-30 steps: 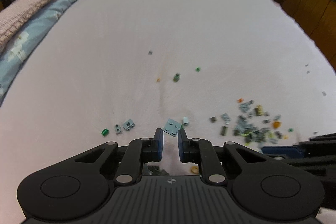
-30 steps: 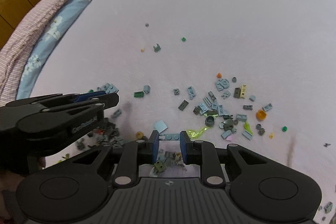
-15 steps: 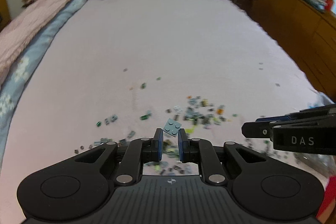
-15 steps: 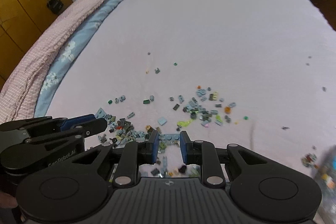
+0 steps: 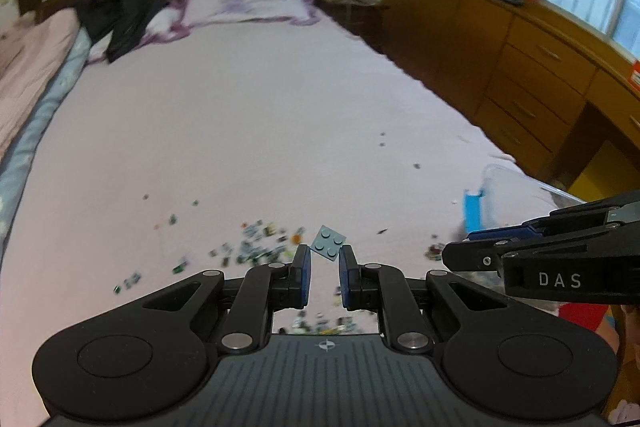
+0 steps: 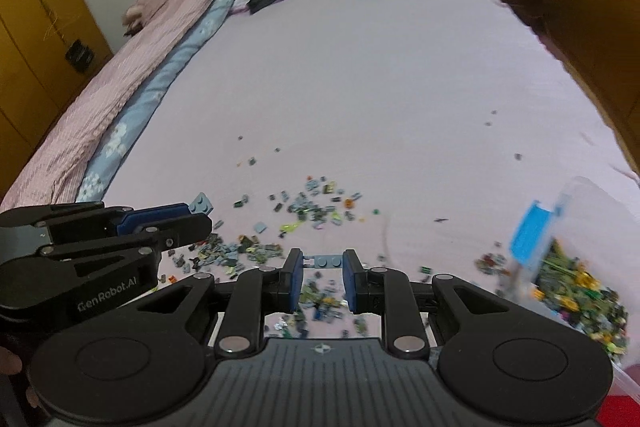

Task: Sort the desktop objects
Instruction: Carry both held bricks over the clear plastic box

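Observation:
My left gripper [image 5: 325, 255] is shut on a light grey square plate [image 5: 329, 243], held tilted well above the bed. In the right wrist view that gripper [image 6: 200, 213] shows at the left, with the same plate [image 6: 201, 203] at its tips. My right gripper [image 6: 323, 261] is shut on a narrow grey plate [image 6: 327, 261], held crosswise between the fingers. Small loose bricks [image 6: 310, 207] lie scattered on the pale pink sheet below both grippers. A clear plastic box [image 6: 576, 267] with a blue tab, holding several bricks, sits at the right edge of the bed.
The bed [image 5: 240, 115] stretches ahead to a purple pillow [image 5: 244, 3] and dark clothing [image 5: 120, 15] at the wooden headboard. Folded pink and blue bedding [image 6: 132, 83] lines the left side. A wooden dresser [image 5: 532, 67] runs along the right.
Both grippers have risen and tilted up from the sheet, each keeping its plate. The brick pile now looks smaller and farther below, and the clear box has come into view at the right.

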`<act>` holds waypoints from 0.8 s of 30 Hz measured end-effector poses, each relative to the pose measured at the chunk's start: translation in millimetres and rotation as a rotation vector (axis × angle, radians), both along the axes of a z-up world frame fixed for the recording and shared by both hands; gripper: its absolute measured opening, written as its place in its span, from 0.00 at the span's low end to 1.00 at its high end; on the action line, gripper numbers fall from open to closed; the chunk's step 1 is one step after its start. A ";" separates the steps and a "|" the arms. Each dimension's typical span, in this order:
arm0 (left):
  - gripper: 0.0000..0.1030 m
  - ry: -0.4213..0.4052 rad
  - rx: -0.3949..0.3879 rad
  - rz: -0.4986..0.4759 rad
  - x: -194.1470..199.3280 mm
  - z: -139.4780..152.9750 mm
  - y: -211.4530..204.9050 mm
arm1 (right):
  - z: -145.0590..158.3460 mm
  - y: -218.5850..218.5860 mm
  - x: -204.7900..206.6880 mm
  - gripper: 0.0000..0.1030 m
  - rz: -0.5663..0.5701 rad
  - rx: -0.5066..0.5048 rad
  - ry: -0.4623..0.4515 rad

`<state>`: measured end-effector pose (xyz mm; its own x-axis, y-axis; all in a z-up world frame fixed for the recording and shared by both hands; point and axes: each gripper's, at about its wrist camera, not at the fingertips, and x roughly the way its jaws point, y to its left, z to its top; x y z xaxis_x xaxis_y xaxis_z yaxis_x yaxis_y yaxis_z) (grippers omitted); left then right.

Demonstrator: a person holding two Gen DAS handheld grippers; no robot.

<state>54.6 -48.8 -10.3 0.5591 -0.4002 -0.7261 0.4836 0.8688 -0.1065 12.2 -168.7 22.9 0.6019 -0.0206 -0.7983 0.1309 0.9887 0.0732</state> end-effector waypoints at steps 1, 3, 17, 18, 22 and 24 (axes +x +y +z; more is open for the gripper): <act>0.16 -0.009 0.005 -0.007 -2.9 2.9 -7.2 | 3.7 -6.4 -6.4 0.22 -0.004 0.000 -0.007; 0.16 -0.024 0.015 -0.005 -9.6 9.4 -22.7 | 11.2 -19.2 -19.3 0.22 -0.012 0.001 -0.021; 0.16 -0.066 0.010 -0.045 -39.7 41.8 -131.5 | 54.0 -118.9 -101.1 0.22 -0.078 -0.018 -0.091; 0.16 -0.070 0.009 -0.049 -41.2 43.3 -139.2 | 55.9 -127.4 -105.6 0.22 -0.082 -0.021 -0.094; 0.16 -0.084 0.010 -0.067 -45.0 47.8 -169.7 | 62.8 -162.1 -122.1 0.22 -0.096 -0.035 -0.105; 0.16 -0.087 0.012 -0.074 -46.5 48.8 -184.6 | 64.8 -178.5 -128.0 0.22 -0.102 -0.041 -0.108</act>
<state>8.1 -233.4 38.5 0.5891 -0.4345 -0.6813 0.5537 0.8311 -0.0512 -115.7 -347.2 87.7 0.6776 -0.1172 -0.7260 0.2245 0.9731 0.0524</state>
